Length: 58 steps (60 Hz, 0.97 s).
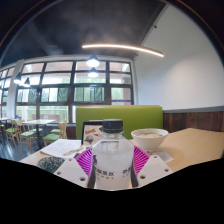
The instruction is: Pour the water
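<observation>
The gripper (112, 168) pinches a clear, dark-capped bottle (112, 152) upright between its two pink pads (88, 160), held over the table (195, 145), with a white bowl (150, 138) just beyond to the right and papers (62, 148) at far left.

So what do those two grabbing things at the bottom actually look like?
They are the gripper's two fingers, pale and blocky, angling in from either side. Each carries a magenta pad on its inner face, and small black-and-white square markings show on the pale parts. No cables, sleeve or hand come into this view.
</observation>
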Motion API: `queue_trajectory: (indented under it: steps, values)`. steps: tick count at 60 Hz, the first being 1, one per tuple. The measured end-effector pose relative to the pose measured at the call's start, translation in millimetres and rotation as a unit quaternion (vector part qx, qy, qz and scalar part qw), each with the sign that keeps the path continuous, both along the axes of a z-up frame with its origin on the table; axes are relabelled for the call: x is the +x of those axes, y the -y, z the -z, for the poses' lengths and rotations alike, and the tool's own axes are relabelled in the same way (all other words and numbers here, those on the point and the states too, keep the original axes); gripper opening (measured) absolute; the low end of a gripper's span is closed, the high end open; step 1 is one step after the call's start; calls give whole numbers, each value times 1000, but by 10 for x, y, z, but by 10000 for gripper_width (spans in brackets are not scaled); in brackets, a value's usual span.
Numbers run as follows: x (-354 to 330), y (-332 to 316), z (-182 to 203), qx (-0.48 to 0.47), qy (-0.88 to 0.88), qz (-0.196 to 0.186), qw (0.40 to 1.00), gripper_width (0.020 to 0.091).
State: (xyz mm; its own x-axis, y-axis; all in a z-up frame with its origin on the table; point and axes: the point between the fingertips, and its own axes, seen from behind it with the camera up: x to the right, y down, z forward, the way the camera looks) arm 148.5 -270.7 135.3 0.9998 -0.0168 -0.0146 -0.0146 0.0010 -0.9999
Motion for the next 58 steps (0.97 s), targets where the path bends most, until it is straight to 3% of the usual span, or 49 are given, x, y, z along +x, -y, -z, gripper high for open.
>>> queue_trajectory:
  steps: [4, 11, 17, 18, 58]
  values:
    - [-3, 10, 2, -1, 7, -3, 1000, 508]
    - [2, 165, 13, -16, 5, -1, 1000, 609]
    - [132, 250, 139, -56, 12, 18, 998, 838]
    - [169, 300, 135, -56, 11, 24, 998, 850]
    - [-97, 2700, -512, -71, -2, -5, 997, 828]
